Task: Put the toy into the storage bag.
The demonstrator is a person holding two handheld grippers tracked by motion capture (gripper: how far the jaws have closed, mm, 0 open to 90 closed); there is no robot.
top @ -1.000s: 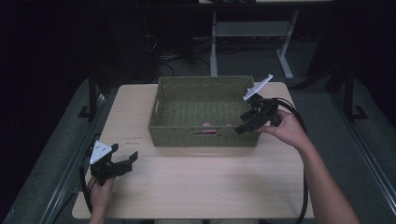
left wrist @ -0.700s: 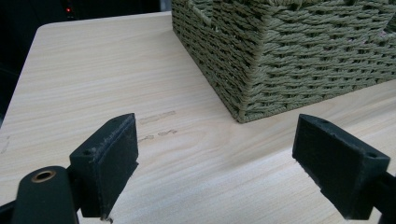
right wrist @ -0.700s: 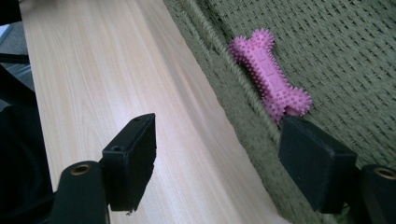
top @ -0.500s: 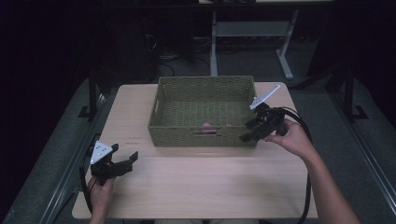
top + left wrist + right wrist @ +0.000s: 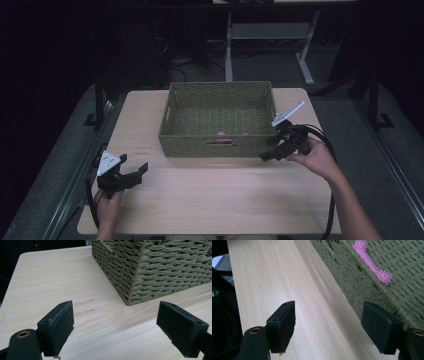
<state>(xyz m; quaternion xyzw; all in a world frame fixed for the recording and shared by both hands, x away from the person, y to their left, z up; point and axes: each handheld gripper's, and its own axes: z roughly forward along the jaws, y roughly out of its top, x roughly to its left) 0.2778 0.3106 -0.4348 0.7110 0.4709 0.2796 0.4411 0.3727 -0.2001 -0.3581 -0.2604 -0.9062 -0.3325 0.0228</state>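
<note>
Woven basket (image 5: 220, 145), pink spiky toy (image 5: 372, 262) inside

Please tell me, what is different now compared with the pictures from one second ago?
The right gripper has drawn back from above the basket's right front corner, coming down toward the table in front of it. Its jaws are open and empty. The left gripper stayed where it was, also open, and the basket and the pink spiky toy inside it have not moved.
</note>
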